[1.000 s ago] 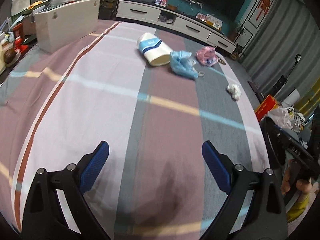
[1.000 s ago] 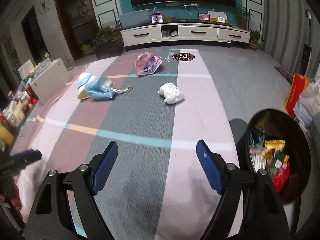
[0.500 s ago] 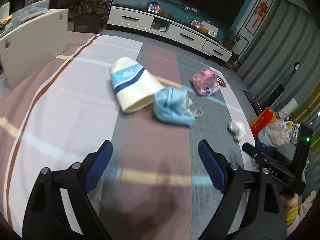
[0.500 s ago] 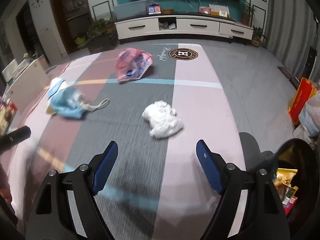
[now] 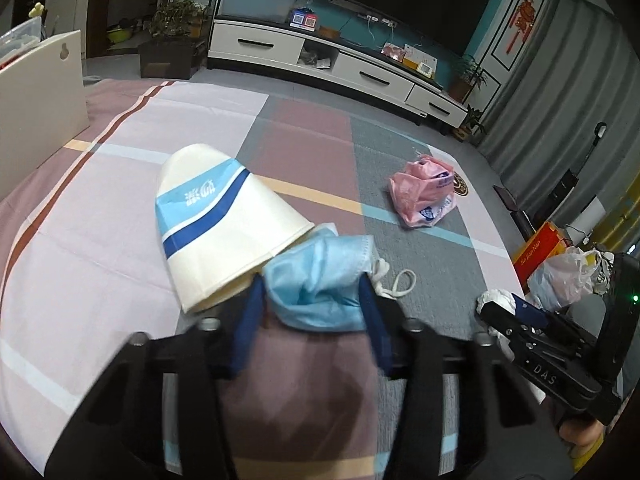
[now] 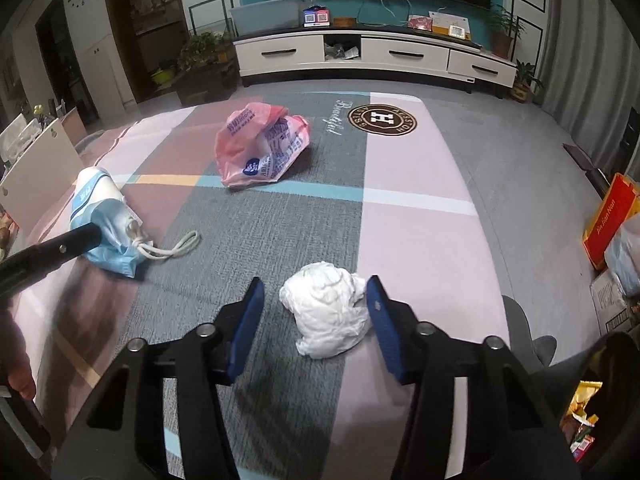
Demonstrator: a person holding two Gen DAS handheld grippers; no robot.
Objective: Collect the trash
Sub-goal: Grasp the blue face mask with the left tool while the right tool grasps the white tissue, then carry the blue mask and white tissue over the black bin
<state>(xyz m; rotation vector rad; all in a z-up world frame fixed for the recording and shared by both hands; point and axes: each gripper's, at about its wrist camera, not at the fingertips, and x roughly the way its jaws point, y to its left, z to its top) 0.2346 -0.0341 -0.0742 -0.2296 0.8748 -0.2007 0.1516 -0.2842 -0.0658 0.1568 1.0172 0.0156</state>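
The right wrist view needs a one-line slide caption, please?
Right claw open around a crumpled white tissue on the patchwork rug.

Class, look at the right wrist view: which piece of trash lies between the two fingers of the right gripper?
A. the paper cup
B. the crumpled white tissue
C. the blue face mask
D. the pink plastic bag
B: the crumpled white tissue sits between the open jaws of the right gripper, while the pink plastic bag, blue face mask and paper cup lie farther off on the blanket.
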